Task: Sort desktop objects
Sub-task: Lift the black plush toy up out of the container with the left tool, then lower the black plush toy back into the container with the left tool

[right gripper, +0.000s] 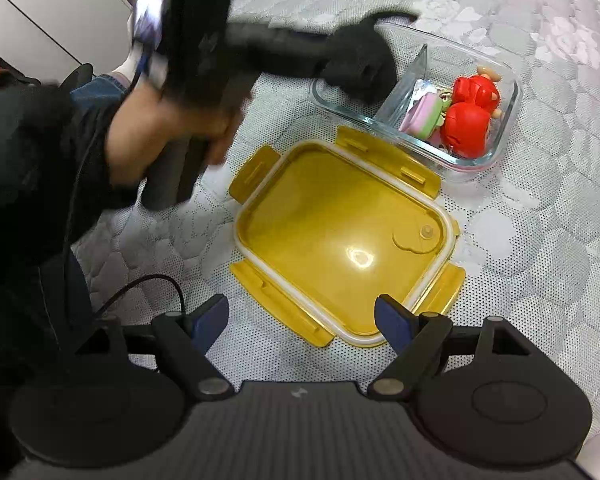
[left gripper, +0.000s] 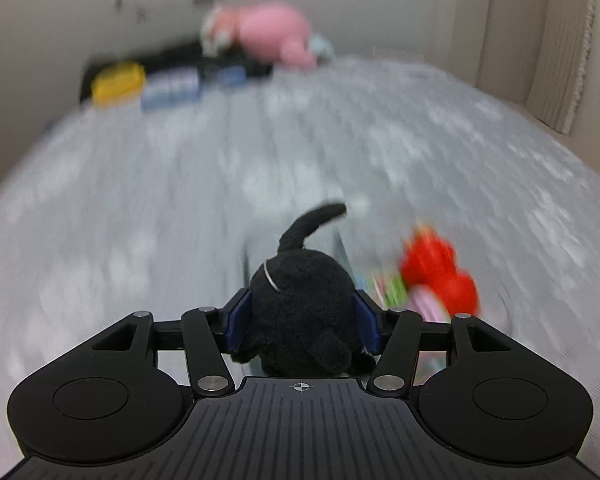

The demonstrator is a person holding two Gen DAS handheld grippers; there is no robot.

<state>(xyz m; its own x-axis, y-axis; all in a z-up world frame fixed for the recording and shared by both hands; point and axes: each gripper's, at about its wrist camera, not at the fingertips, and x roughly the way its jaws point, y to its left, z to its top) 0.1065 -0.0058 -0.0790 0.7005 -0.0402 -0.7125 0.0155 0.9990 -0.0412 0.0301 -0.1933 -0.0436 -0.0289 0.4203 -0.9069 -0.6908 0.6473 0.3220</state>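
Left wrist view: left claw (left gripper: 302,320) gripping black plush toy (left gripper: 300,304), over empty half of glass container (right gripper: 508,80). Lower gently inside divider, then release. Right claw (right gripper: 302,324) open, empty, above yellow lid (right gripper: 340,236) on bed.

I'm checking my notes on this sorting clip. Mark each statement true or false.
1. The left tool holds a black plush toy. True.
2. The yellow lid is snapped onto the glass container. False: it lies on the quilted surface beside the container.
3. The red toys sit in one compartment of the container. True.
4. The right tool grips the lid. False: its jaws are open above the lid, holding nothing.
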